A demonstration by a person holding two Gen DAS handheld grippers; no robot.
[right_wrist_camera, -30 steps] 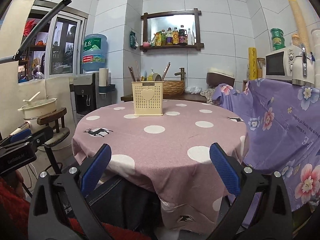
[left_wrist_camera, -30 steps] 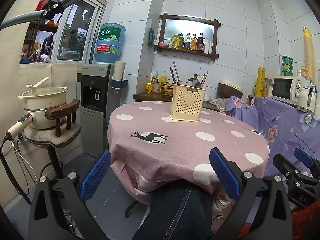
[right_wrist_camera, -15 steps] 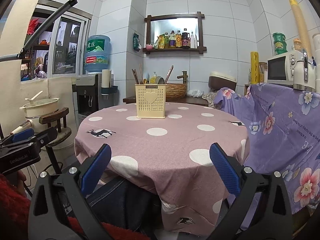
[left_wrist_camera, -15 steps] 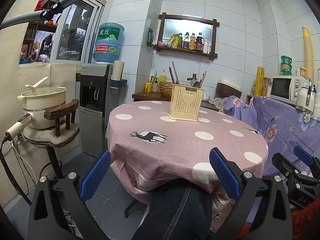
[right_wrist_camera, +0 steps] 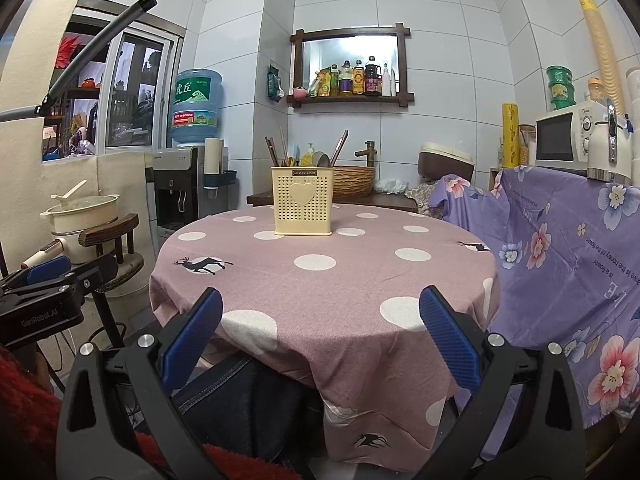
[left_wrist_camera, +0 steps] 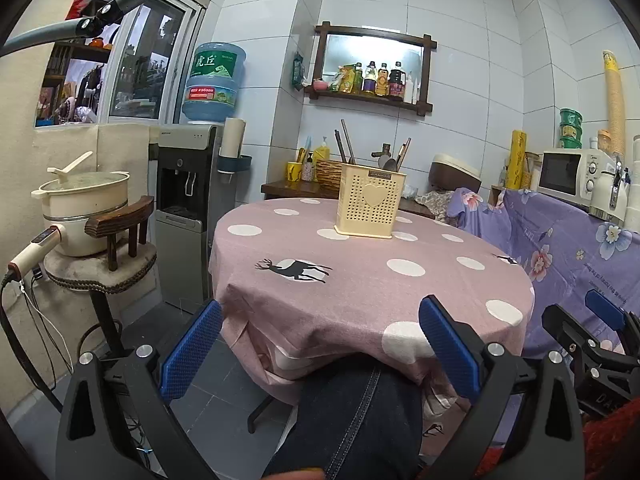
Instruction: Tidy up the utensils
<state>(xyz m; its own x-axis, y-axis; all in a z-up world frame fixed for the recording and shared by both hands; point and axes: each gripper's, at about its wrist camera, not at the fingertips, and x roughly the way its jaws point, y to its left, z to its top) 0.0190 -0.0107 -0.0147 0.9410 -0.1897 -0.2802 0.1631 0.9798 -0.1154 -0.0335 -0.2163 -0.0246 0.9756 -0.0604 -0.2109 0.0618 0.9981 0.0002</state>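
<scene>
A cream perforated utensil holder [left_wrist_camera: 371,205] with a heart on its front stands upright at the far side of the round table [left_wrist_camera: 372,280]; it also shows in the right wrist view [right_wrist_camera: 303,206]. Chopsticks [right_wrist_camera: 276,152] and a spoon [right_wrist_camera: 320,159] stick out of its top. My left gripper [left_wrist_camera: 320,344] is open and empty, low before the table's near edge. My right gripper [right_wrist_camera: 320,330] is open and empty, also near the front edge. Each gripper shows at the side of the other's view: the right one [left_wrist_camera: 592,344], the left one [right_wrist_camera: 44,280].
The table carries a pink polka-dot cloth [right_wrist_camera: 320,276]. A stool with a cream pot [left_wrist_camera: 86,208] and a water dispenser [left_wrist_camera: 188,208] stand at the left. A purple floral cover [right_wrist_camera: 560,248] drapes furniture at the right. The person's jeans [left_wrist_camera: 360,420] are under the table edge.
Both grippers have drawn back and dropped slightly, so the table and holder sit a little higher in view. Both stay open and empty.
</scene>
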